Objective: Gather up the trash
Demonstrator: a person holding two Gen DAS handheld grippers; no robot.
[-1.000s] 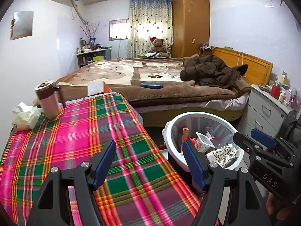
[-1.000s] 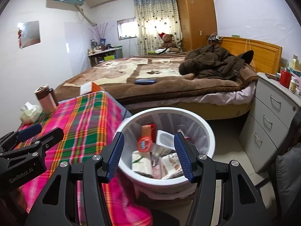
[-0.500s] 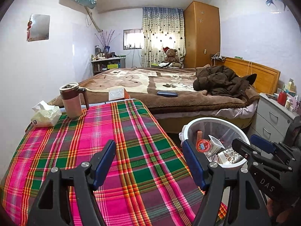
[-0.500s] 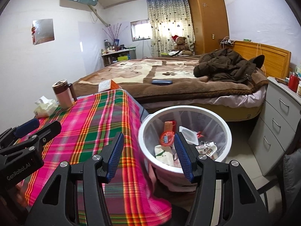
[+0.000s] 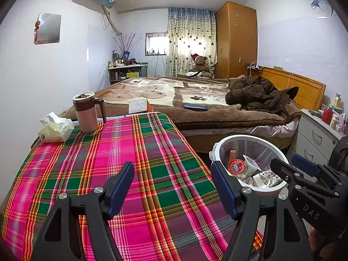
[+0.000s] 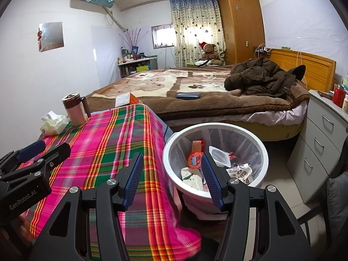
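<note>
A white trash bin with a clear liner stands on the floor right of the table and holds several cartons, cups and wrappers; it also shows in the left wrist view. My left gripper is open and empty above the plaid tablecloth. My right gripper is open and empty, over the table's right edge and the bin's near rim. Each gripper appears in the other's view: the right one and the left one.
A lidded mug and a tissue pack stand at the table's far left. A small white-and-orange box sits beyond the table's far edge. A bed with a brown jacket lies behind. Grey drawers stand at right.
Both grippers have pulled back and to the left. The table fills more of both views and the bin looks smaller and further right. Both grippers stay open.
</note>
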